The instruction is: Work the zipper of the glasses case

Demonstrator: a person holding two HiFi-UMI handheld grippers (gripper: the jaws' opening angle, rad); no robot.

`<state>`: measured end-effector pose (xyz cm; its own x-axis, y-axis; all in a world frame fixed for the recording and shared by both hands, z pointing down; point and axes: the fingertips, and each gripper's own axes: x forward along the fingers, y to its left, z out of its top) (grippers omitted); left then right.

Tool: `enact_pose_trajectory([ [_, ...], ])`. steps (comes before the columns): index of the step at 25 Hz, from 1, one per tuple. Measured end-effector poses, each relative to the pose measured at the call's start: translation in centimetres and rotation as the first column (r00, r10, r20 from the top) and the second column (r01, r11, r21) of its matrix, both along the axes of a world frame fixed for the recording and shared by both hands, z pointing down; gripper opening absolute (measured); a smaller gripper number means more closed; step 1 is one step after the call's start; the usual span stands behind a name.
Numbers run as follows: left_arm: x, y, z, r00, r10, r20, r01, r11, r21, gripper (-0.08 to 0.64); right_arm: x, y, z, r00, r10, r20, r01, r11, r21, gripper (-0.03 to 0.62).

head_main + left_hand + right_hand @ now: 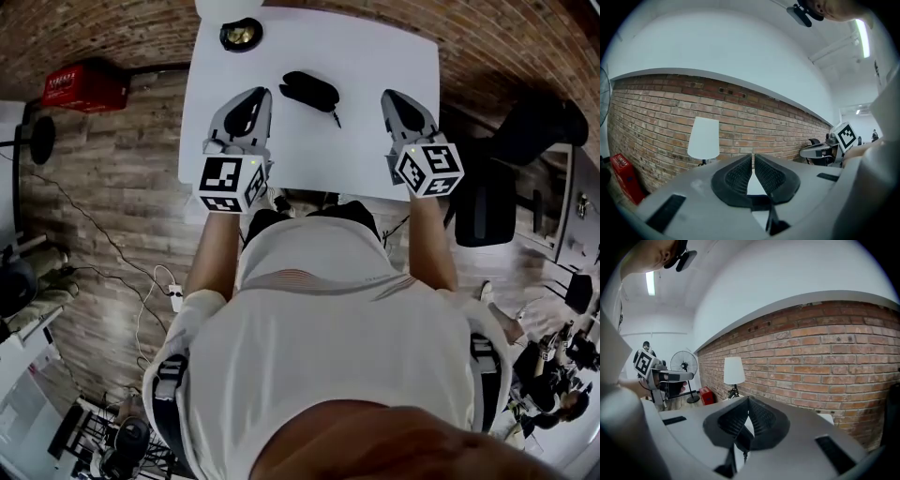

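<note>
You hold your left gripper and right gripper with jaws pressed together on nothing, the black glasses case lying on the white table between them.

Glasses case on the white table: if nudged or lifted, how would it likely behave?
The glasses case looks small, so probably light; a push would likely slide it on the smooth white table. Lying low and oblong, it seems unlikely to tip. The thin pull at one end looks floppy.
</note>
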<state>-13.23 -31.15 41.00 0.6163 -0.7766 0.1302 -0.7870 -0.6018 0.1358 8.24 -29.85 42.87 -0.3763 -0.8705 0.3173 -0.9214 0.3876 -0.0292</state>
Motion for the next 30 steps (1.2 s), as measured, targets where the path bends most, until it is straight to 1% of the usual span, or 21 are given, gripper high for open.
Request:
enact_pose_trajectory([
  [3, 0.7, -0.4, 0.1, 1.0, 0.001, 0.01, -0.001, 1.0, -0.007, 0.028, 0.0, -0.8, 0.9, 1.0, -0.025, 0.004, 0.025, 0.999, -0.027, 0.052],
  [4, 0.8, -0.4, 0.2, 1.0, -0.002, 0.011, 0.002, 1.0, -0.013, 0.028, -0.1, -1.0, 1.2, 0.999, -0.043, 0.0, 0.043, 0.998, -0.038, 0.062],
  [5, 0.9, -0.5, 0.4, 1.0, -0.005, 0.012, 0.006, 1.0, -0.019, 0.028, -0.3, -1.2, 1.6, 0.998, -0.064, -0.012, 0.064, 0.997, -0.047, 0.116],
  [7, 1.0, -0.6, 0.7, 1.0, -0.013, 0.017, 0.014, 0.999, -0.032, 0.028, -0.8, -1.5, 2.2, 0.993, -0.11, -0.046, 0.107, 0.992, -0.063, 0.177],
  [9, 1.0, -0.6, 0.9, 0.999, -0.02, 0.025, 0.021, 0.999, -0.039, 0.028, -1.6, -1.8, 3.1, 0.984, -0.157, -0.08, 0.15, 0.985, -0.089, 0.252],
  [12, 1.0, -1.0, 1.4, 0.999, -0.028, 0.032, 0.029, 0.998, -0.05, 0.028, -2.5, -2.8, 5.0, 0.969, -0.214, -0.12, 0.197, 0.97, -0.144, 0.4],
  [13, 1.0, -1.2, 1.7, 0.999, -0.034, 0.035, 0.036, 0.998, -0.057, 0.028, -2.7, -3.2, 5.8, 0.964, -0.235, -0.126, 0.213, 0.963, -0.164, 0.434],
  [16, 1.0, -1.8, 2.6, 0.997, -0.06, 0.045, 0.064, 0.995, -0.077, 0.028, -3.4, -4.2, 8.3, 0.939, -0.308, -0.151, 0.271, 0.936, -0.224, 0.478],
  [19, 0.8, -1.7, 3.2, 0.996, -0.081, 0.047, 0.085, 0.992, -0.093, 0.028, -4.2, -4.6, 11.1, 0.909, -0.37, -0.193, 0.308, 0.907, -0.287, 0.498],
  [24, 0.2, -1.4, 4.1, 0.993, -0.103, 0.05, 0.108, 0.987, -0.121, 0.028, -5.9, -5.0, 17.4, 0.85, -0.464, -0.248, 0.342, 0.845, -0.41, 0.506],
  [28, 0.0, -1.3, 5.0, 0.992, -0.11, 0.06, 0.118, 0.982, -0.145, 0.028, -6.5, -5.7, 22.5, 0.791, -0.528, -0.307, 0.346, 0.802, -0.487, 0.506],
  [30, -0.3, -1.3, 5.5, 0.991, -0.119, 0.065, 0.128, 0.98, -0.155, 0.028, -6.4, -6.2, 25.1, 0.763, -0.55, -0.34, 0.336, 0.786, -0.518, 0.506],
])
